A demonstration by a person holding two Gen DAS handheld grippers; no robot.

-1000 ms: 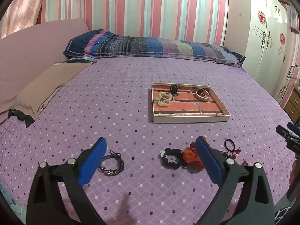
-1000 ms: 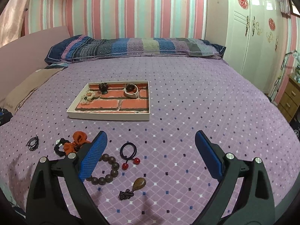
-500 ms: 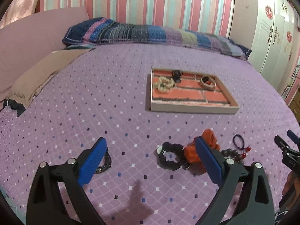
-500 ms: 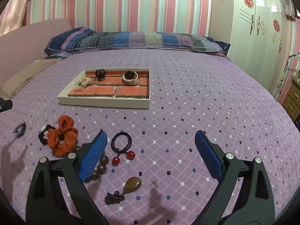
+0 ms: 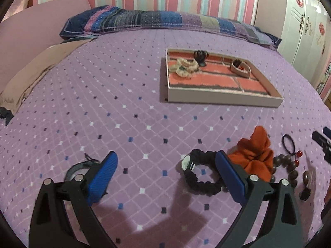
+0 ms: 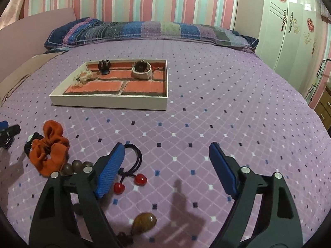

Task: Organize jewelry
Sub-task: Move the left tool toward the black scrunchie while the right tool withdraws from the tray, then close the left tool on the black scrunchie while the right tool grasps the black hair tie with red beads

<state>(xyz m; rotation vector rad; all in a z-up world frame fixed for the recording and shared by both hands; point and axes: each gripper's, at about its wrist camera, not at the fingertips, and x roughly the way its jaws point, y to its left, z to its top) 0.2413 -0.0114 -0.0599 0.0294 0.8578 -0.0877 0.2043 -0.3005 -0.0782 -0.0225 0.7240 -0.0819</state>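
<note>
On the purple bedspread lie a black scrunchie (image 5: 201, 175), an orange scrunchie (image 5: 255, 155) (image 6: 48, 149), brown beads (image 5: 289, 165) (image 6: 71, 166), a black hair tie with red balls (image 6: 132, 169) (image 5: 289, 144), a brown pendant (image 6: 144, 220) and a dark wire bracelet (image 5: 77, 168). The brick-patterned tray (image 5: 219, 99) (image 6: 109, 102) holds a cream scrunchie (image 5: 185, 67), a black claw clip (image 6: 104, 66) and a ring-shaped holder (image 6: 141, 70). My left gripper (image 5: 165, 177) is open and empty between bracelet and black scrunchie. My right gripper (image 6: 167, 169) is open and empty, its left finger over the hair tie.
A striped pillow (image 6: 144, 31) lies along the striped wall. A beige cloth (image 5: 39, 68) is at the bed's left side. A white wardrobe (image 6: 289, 20) stands on the right.
Both grippers have moved lower and forward toward the bedspread items. The jewelry now looks larger and closer. Both stay open.
</note>
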